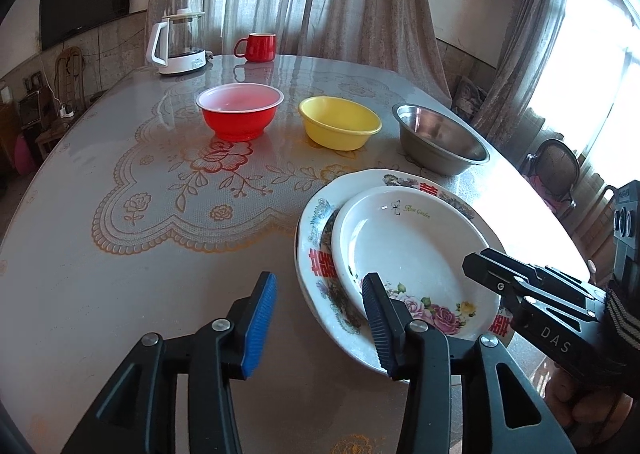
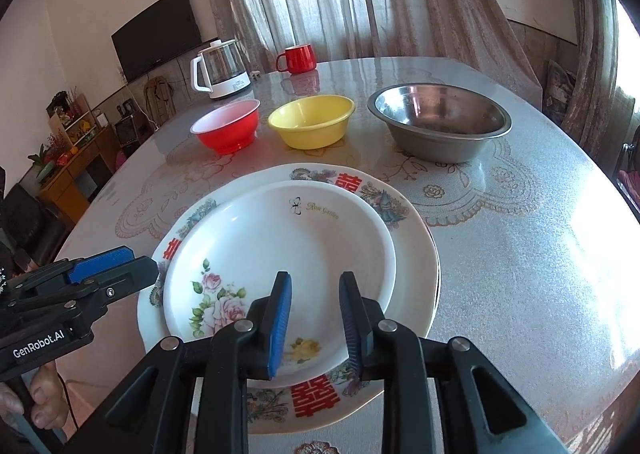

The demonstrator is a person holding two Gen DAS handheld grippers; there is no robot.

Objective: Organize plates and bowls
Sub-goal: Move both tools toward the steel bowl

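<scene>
A white rose plate (image 1: pixel 412 250) (image 2: pixel 280 258) lies stacked on a larger patterned plate (image 1: pixel 316 238) (image 2: pixel 412 254) at the table's near edge. Behind stand a red bowl (image 1: pixel 240 111) (image 2: pixel 228 125), a yellow bowl (image 1: pixel 340 121) (image 2: pixel 312 121) and a steel bowl (image 1: pixel 440 137) (image 2: pixel 440 121), in a row. My left gripper (image 1: pixel 320 318) is open and empty at the stack's left rim; it also shows in the right wrist view (image 2: pixel 116 274). My right gripper (image 2: pixel 316 314) is open and empty over the rose plate's near rim; it also shows in the left wrist view (image 1: pixel 480 266).
A glass kettle (image 1: pixel 178 41) (image 2: pixel 220 69) and a red mug (image 1: pixel 258 47) (image 2: pixel 298 58) stand at the table's far side. The round table (image 1: pixel 120 254) (image 2: pixel 520 254) has a lace-pattern cover. Chairs (image 1: pixel 556 169) stand to the right.
</scene>
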